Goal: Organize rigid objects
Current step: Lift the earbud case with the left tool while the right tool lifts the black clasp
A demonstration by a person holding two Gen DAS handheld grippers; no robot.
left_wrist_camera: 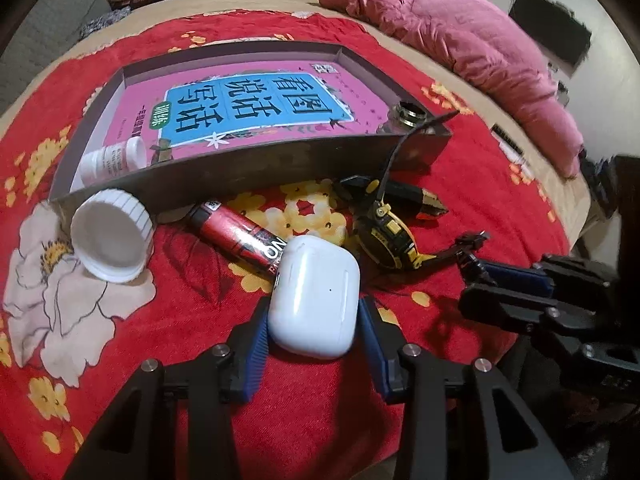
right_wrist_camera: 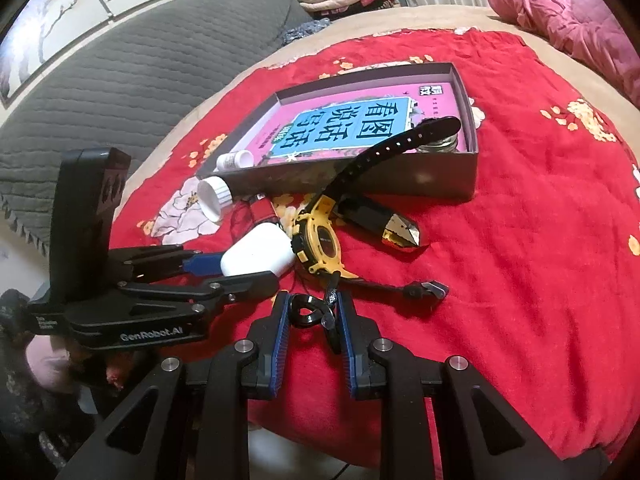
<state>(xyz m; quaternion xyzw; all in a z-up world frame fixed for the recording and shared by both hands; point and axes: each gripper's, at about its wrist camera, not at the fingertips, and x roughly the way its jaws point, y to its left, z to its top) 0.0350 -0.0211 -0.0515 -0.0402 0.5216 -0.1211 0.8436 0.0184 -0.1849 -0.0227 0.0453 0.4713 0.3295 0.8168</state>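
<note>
item: white earbud case point(left_wrist_camera: 314, 300), on the bed, long axis running away from you, lying between your left gripper point(left_wrist_camera: 316, 328) fingers, wide, pads not touching. right gripper point(right_wrist_camera: 312, 312): fingers narrow around watch buckle point(right_wrist_camera: 306, 311). box point(left_wrist_camera: 240, 168) beyond.

The left claw point(left_wrist_camera: 314, 330) points toward 12 o'clock, low over the bed, blue pads point(left_wrist_camera: 256, 344) spread apart on either side of a white case. The right claw point(right_wrist_camera: 314, 314), beside it at 3 o'clock, also aims at 12, its pads point(right_wrist_camera: 280, 320) parted around a small black clip.
</note>
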